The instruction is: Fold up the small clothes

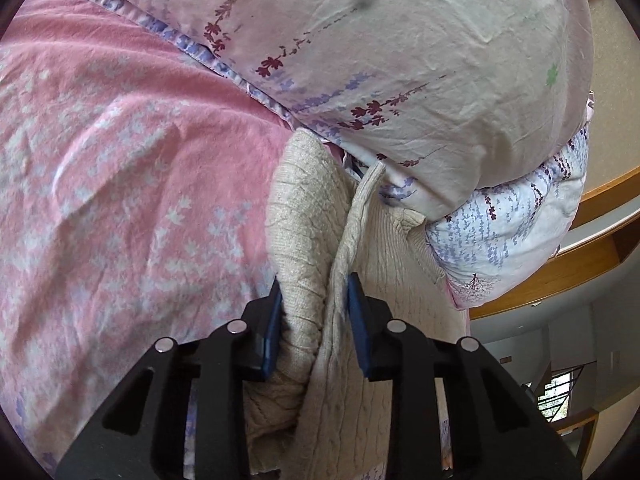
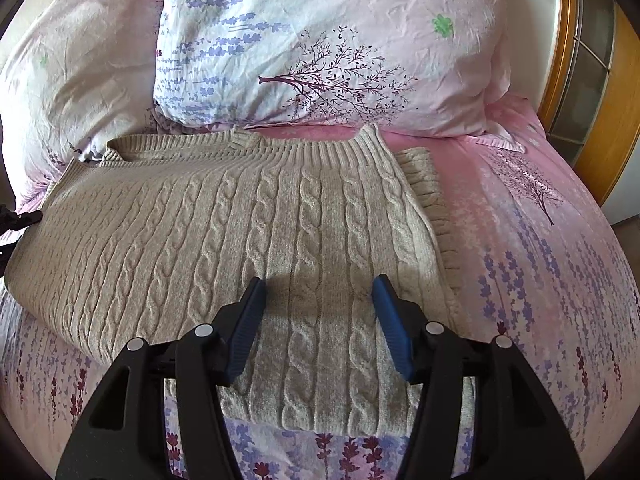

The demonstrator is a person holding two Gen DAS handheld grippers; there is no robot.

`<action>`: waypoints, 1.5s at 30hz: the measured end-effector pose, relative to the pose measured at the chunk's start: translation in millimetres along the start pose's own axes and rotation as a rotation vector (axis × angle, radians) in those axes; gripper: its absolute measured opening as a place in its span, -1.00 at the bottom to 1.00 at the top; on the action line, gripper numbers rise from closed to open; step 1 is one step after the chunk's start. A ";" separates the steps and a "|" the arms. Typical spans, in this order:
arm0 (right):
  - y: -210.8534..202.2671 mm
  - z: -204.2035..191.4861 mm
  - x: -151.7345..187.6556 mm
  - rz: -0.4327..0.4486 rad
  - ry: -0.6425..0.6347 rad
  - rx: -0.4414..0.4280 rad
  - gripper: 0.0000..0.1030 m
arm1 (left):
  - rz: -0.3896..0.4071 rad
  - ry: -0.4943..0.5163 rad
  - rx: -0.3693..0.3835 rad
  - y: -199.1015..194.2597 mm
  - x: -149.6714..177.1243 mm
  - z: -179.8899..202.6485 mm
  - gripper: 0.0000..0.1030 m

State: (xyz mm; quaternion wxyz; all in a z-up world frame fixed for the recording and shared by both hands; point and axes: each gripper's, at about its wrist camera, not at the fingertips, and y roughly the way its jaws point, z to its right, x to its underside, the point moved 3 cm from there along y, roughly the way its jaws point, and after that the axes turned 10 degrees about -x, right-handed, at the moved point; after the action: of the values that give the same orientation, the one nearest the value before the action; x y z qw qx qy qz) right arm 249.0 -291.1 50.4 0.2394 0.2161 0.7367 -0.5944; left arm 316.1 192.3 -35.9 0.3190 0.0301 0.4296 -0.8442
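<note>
Left claw, rolled sideways, angled down: pads clamped on bunched sweater edge. Right claw pitched steeply down, jaws apart above knit, gripping nothing. Beige cable-knit sweater partly folded on bed, below pillows.

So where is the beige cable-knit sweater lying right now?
In the right wrist view the sweater lies on the pink floral bedsheet, its ribbed edge against the tree-print pillow; the open right gripper hovers over its near part.
</note>
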 end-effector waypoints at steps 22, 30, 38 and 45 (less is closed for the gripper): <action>-45.4 31.3 5.2 0.111 0.149 -0.104 0.13 | -0.002 0.078 0.330 -2.3 44.6 171.8 -0.68; -59.2 62.5 15.2 0.153 0.246 -0.155 0.14 | -0.148 0.106 0.363 77.6 105.6 234.5 -0.67; -50.5 70.6 -2.4 0.091 0.408 -0.577 0.14 | -0.249 0.220 0.445 78.2 129.8 254.9 0.12; -17.7 51.9 -22.2 -0.032 0.479 -0.677 0.12 | -0.021 0.327 0.155 23.7 97.8 211.4 0.34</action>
State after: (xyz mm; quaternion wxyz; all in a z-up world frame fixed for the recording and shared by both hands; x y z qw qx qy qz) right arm 260.9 -346.2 68.4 0.1097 0.2459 0.9286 -0.2554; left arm 299.0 -25.4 48.6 0.2329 0.1872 0.4098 -0.8618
